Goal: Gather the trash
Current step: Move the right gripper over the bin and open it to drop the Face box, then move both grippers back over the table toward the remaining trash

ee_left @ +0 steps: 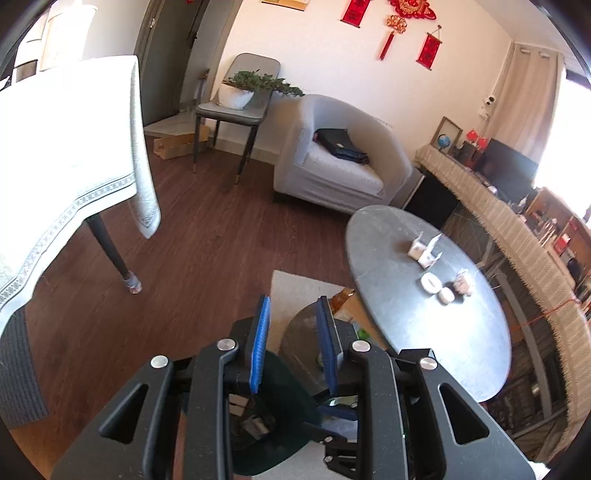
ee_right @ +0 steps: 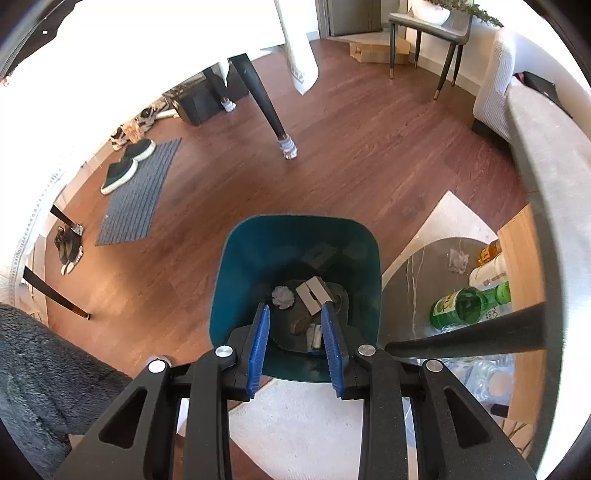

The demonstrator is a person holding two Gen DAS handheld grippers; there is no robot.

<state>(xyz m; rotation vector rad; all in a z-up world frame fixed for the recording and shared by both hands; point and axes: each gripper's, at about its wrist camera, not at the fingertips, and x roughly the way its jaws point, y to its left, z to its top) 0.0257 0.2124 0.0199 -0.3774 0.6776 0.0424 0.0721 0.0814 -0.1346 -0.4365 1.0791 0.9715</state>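
Hovering right gripper (ee_right: 294, 334), jaws apart, empty, above trash (ee_right: 314, 291) in bin (ee_right: 236, 258).

No wording can be read anywhere: the red wall hangings (ee_left: 355, 12) carry dark characters too small to make out, and the label on the green glass bottle (ee_right: 469, 302) lying beside the teal bin is only a blurred pale mark.

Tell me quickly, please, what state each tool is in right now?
Left tool: open, holding nothing.
Right tool: open and empty, poised above the teal bin.
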